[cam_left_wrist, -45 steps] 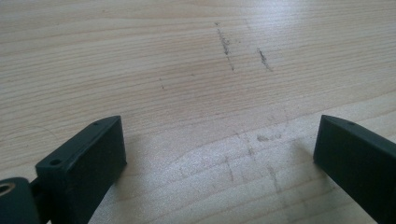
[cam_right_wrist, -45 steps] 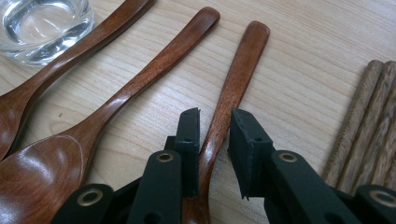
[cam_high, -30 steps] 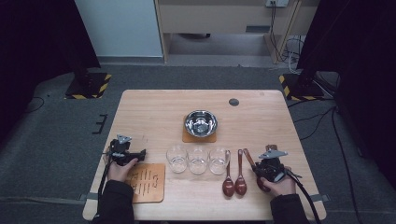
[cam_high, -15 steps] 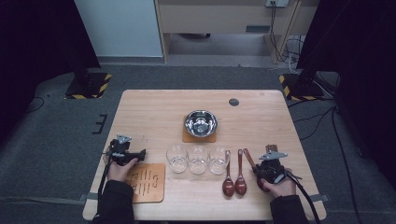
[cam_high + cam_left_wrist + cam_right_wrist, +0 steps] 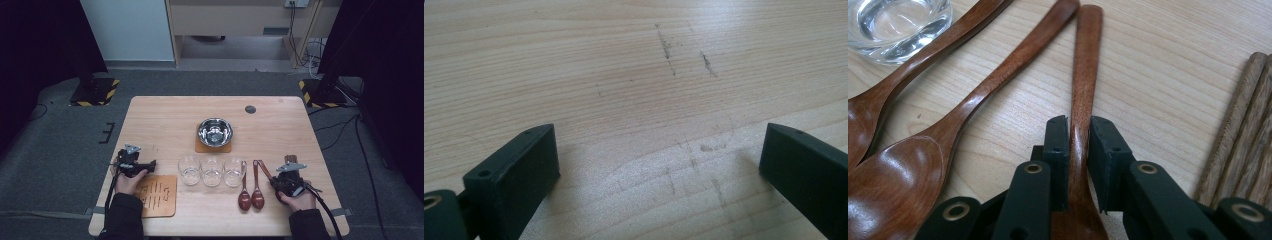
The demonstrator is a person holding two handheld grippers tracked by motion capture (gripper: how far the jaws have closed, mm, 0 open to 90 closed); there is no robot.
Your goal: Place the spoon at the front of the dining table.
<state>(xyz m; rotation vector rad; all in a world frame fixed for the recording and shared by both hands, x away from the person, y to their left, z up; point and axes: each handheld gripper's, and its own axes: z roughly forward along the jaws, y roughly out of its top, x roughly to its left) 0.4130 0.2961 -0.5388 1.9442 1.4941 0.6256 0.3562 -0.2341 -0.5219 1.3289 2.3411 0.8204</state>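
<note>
The right claw (image 5: 1078, 150) has just been closing and now pinches the handle of a wooden spoon (image 5: 1084, 75) lying on the bench (image 5: 165, 120) beside two others. Light, stiff, smooth-lacquered wood, likely slippery; gripping mid-handle seems sensible. The left claw (image 5: 659, 165) hangs open over bare wood.

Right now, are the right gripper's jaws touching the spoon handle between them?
Touching. In the right gripper view, the right gripper has just been closing, and both black jaws press against the sides of the wooden spoon handle.
</note>
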